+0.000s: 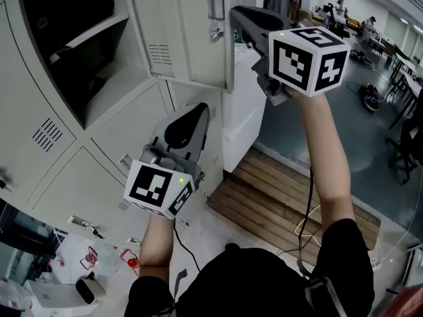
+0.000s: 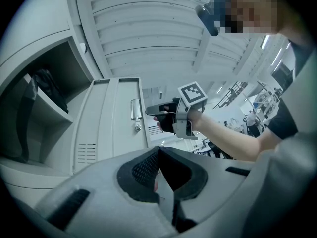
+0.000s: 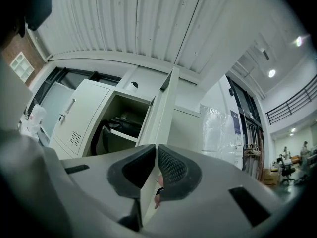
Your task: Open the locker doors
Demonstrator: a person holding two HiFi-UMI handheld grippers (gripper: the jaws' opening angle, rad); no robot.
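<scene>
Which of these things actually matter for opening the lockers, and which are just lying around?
For the job: open locker door, gripped at its edge by the right gripper; closed locker doors; left gripper.

Just lying about: wooden pallet; dark bag stored inside; white packaging.

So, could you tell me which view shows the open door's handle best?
The left gripper view: the handle faces it whole on the open door. The head view catches it foreshortened at the top edge; the right gripper view sees the door edge-on, handle hidden.
</scene>
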